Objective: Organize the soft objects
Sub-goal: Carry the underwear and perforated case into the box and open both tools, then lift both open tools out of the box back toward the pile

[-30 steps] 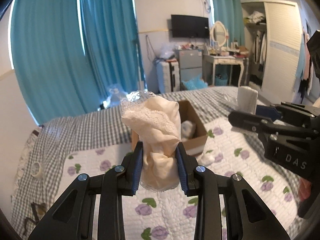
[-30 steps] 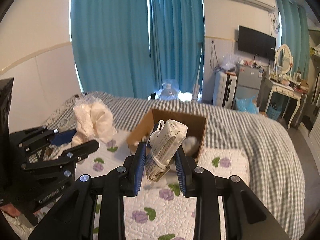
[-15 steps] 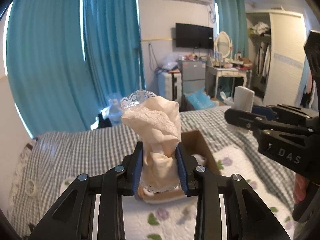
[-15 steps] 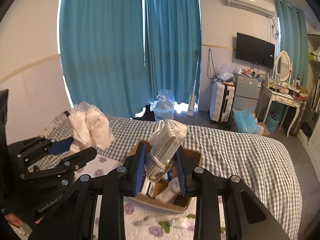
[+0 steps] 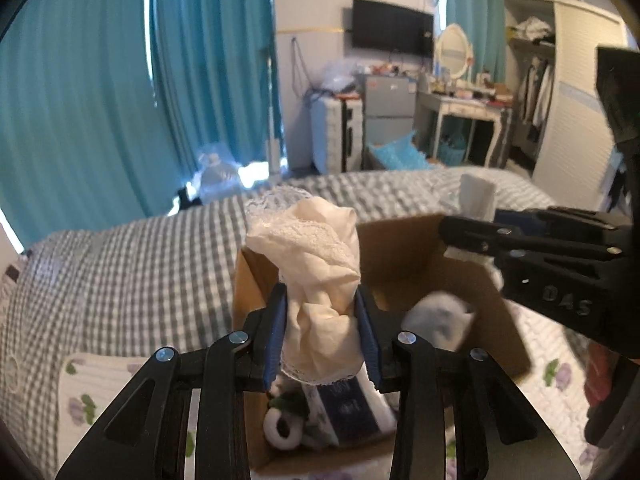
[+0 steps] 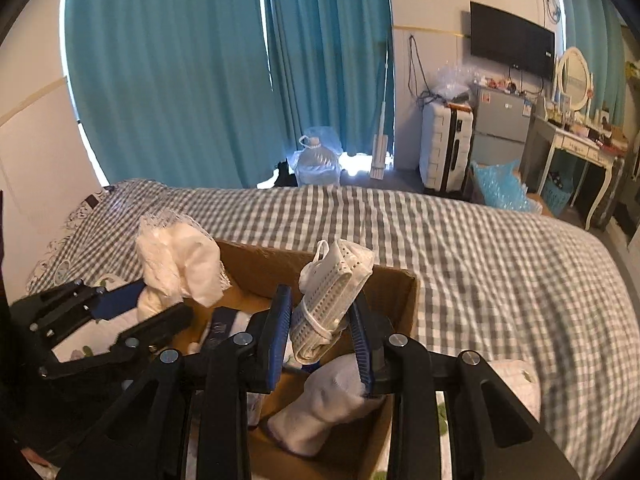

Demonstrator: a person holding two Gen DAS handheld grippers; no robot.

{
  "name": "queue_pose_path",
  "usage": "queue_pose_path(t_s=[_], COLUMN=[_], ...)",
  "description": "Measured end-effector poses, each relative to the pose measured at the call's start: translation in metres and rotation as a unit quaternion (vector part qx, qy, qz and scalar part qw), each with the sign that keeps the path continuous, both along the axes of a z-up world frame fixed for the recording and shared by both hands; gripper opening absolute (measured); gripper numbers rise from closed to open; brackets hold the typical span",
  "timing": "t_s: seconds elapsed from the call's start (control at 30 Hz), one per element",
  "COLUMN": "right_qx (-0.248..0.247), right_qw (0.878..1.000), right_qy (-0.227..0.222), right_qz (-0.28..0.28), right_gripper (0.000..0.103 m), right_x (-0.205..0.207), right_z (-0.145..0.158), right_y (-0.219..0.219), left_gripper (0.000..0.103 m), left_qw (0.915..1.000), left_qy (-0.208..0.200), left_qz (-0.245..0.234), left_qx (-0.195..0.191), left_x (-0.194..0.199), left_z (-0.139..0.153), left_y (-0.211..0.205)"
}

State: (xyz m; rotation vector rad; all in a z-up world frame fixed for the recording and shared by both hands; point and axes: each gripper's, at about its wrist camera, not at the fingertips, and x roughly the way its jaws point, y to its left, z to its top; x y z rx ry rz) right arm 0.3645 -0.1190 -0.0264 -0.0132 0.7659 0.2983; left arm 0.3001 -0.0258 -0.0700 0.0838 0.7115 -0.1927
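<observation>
My left gripper [image 5: 320, 336] is shut on a cream lace-trimmed cloth [image 5: 316, 280] and holds it over the open cardboard box [image 5: 404, 248] on the bed. My right gripper [image 6: 322, 340] is shut on a folded white perforated mesh item [image 6: 332, 296], also over the box [image 6: 396, 292]. Inside the box lie a white sock [image 6: 320, 412], a rolled white item [image 5: 284, 426] and a dark blue package [image 5: 348, 406]. The left gripper with its cloth [image 6: 176, 268] shows at the left of the right wrist view; the right gripper [image 5: 472, 236] shows at the right of the left wrist view.
The box sits on a white floral quilt [image 5: 92, 392] over a grey checked bedspread [image 6: 480, 248]. Teal curtains [image 6: 200, 60], a water jug [image 6: 316, 160], a suitcase [image 6: 444, 144], a dressing table [image 6: 576, 148] and a wardrobe [image 5: 576, 92] stand beyond the bed.
Both grippers have moved forward and down over the open box, each keeping its item. The box interior now fills the lower part of both views.
</observation>
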Motion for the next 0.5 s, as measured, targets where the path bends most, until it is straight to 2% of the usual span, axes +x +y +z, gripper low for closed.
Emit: queue_pose_path(t_s=[0.07,0.1,0.13,0.23,0.3,0.4,0.5], right_qx=[0.001,0.002,0.004,0.021,0.029,0.037,0.034], right_qw=[1.000,1.000,1.000,1.000,0.999,0.998,0.998], right_qy=[0.003,0.004,0.003,-0.003,-0.009,-0.015,-0.030], right_qz=[-0.002,-0.005,-0.009,-0.020,-0.029,-0.040,-0.041], right_gripper=[0.033,0.046,0.060,0.068,0.079,0.082,0.086], right_x=[0.008,0.010,0.011,0.013,0.012,0.004,-0.014], right_z=[-0.010,-0.014,-0.016,-0.017,-0.013,0.000,0.022], right_y=[-0.002,-0.003,-0.005,-0.015,-0.022,-0.029,-0.032], left_gripper=[0.070,0.076,0.078,0.078,0.078,0.078,0.078], left_qw=[0.9999,0.9999,0.9998,0.9996,0.9991,0.9984,0.9980], left_qy=[0.006,0.002,-0.007,-0.003,-0.001,-0.014,-0.030], left_qz=[0.006,0.011,0.018,0.027,0.038,0.045,0.048], left_qx=[0.008,0.010,0.009,0.006,0.016,0.032,0.029], left_x=[0.007,0.006,0.006,0.006,0.006,-0.006,-0.023], left_z=[-0.011,-0.010,-0.011,-0.012,-0.007,0.005,0.024], left_y=[-0.002,-0.002,-0.001,0.002,0.004,0.006,0.009])
